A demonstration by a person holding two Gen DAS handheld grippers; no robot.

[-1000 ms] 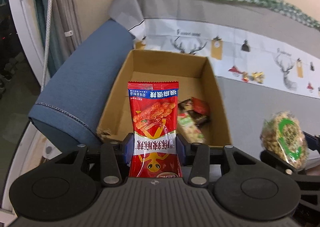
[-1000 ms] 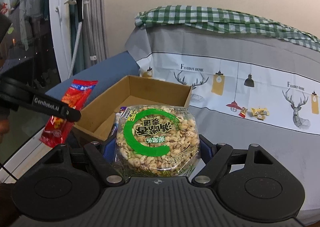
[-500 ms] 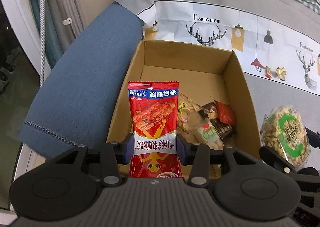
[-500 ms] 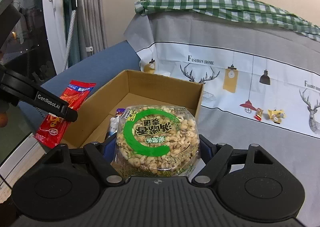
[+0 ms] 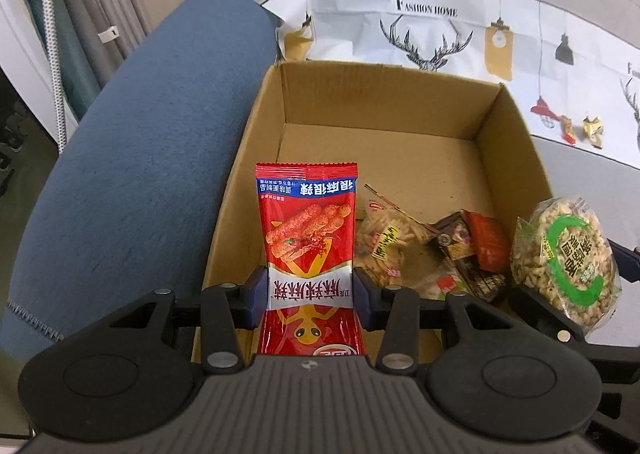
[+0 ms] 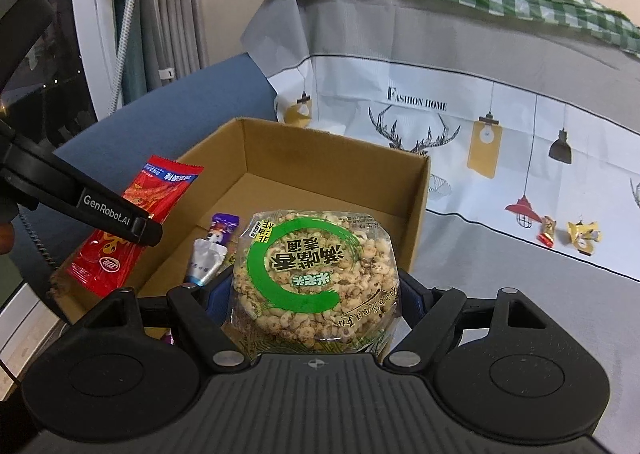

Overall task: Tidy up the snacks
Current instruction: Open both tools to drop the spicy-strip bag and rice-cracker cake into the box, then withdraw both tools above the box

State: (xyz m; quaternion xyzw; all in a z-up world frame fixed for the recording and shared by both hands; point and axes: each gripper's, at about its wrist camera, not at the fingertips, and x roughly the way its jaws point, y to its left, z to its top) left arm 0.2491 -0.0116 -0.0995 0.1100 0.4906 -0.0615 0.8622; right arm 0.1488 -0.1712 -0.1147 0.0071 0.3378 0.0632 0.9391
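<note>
My left gripper (image 5: 308,294) is shut on a red snack packet (image 5: 308,238) and holds it upright over the near left part of an open cardboard box (image 5: 384,109). The packet also shows in the right wrist view (image 6: 132,217). My right gripper (image 6: 312,290) is shut on a round puffed-grain cake pack with a green ring label (image 6: 312,274), held above the box's near right corner (image 6: 416,213). That pack also shows in the left wrist view (image 5: 568,258). Several snack packets (image 5: 432,250) lie in the near part of the box.
The box sits on a sofa with a grey and white printed cover (image 5: 440,25). A blue armrest (image 5: 132,157) is left of the box. Two small wrapped candies (image 6: 568,234) lie on the cover to the right. Curtains (image 6: 168,5) hang at the far left.
Both grippers have moved forward toward the box with their snacks. The left gripper now looks down more steeply into it, and more of the box floor shows.
</note>
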